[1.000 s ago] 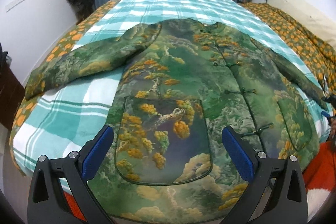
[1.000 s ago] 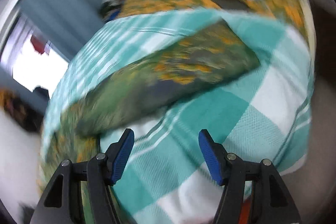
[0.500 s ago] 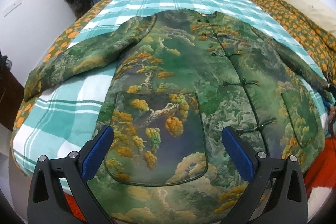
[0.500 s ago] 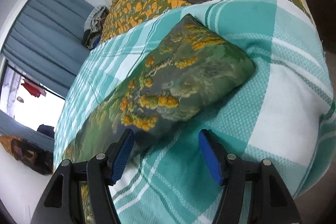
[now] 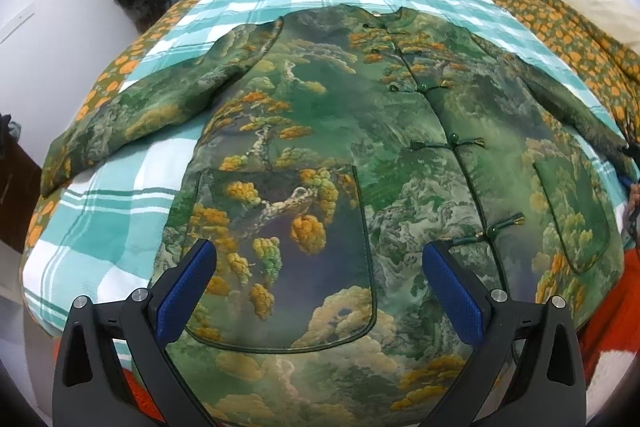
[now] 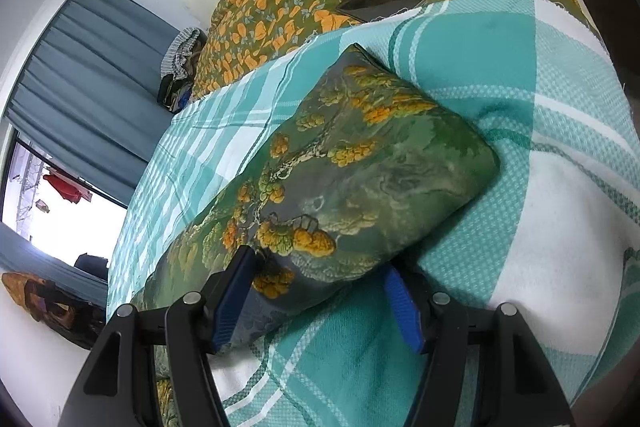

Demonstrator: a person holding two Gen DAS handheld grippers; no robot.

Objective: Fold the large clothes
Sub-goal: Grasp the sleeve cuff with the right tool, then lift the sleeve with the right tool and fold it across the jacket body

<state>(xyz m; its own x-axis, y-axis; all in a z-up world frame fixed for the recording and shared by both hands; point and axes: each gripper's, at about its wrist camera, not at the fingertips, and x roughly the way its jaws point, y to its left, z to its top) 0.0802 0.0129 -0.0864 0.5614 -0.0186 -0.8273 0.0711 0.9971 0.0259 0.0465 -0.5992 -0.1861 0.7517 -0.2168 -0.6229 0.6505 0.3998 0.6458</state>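
— Both tongs? The left gripper [image 5: 320,283] gaped wide above the jacket [image 5: 360,155], which lay flat on the checked blanket [image 5: 120,227].
— And the right gripper [image 6: 320,301]?
— Parted too, straddling the jacket sleeve [image 6: 340,183] near its cuff.

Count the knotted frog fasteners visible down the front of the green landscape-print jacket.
5 on the green landscape-print padded jacket: collar, upper chest, chest, waist, lowest near the right finger of the left tool. Any lower ones could be hidden.
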